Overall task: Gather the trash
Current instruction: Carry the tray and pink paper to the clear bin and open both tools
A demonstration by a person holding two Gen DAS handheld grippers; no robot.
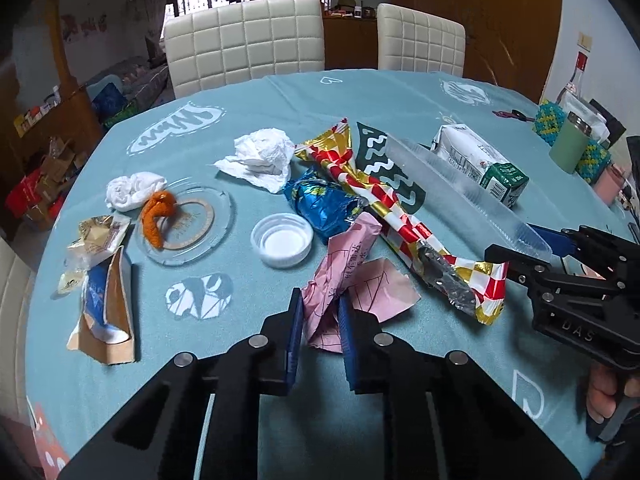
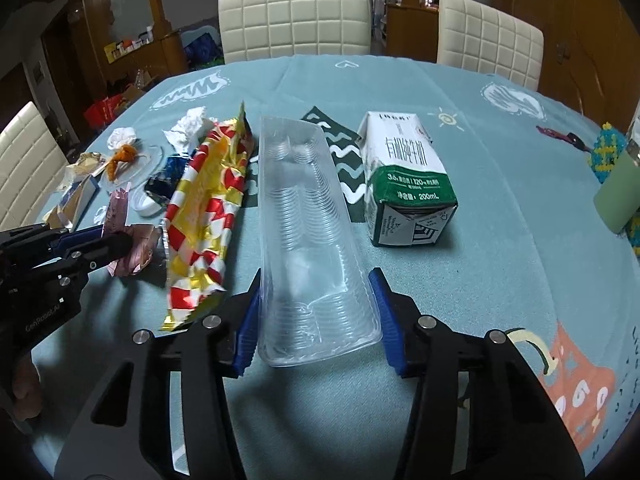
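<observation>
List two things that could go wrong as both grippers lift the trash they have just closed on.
1. The left gripper pinches only a fold of the pink wrapper; it may slip free, or drag the red-and-gold wrapper lying against it.
2. The right gripper squeezes the clear plastic tray at one end; the thin tray could buckle, pop out, or swing into the milk carton.

the left tongs (image 1: 318, 312) are matte black plastic, two angular fingers faced with ribbed blue pads, round silver screw heads set along the linkage arms. the right tongs (image 2: 316, 308) share that build: black arms, blue ribbed pads, silver screws. raised lettering marks the black housings, "das" on one, "genrobot.ai" on the other. a bare hand (image 1: 604, 396) wraps a black handle below.
</observation>
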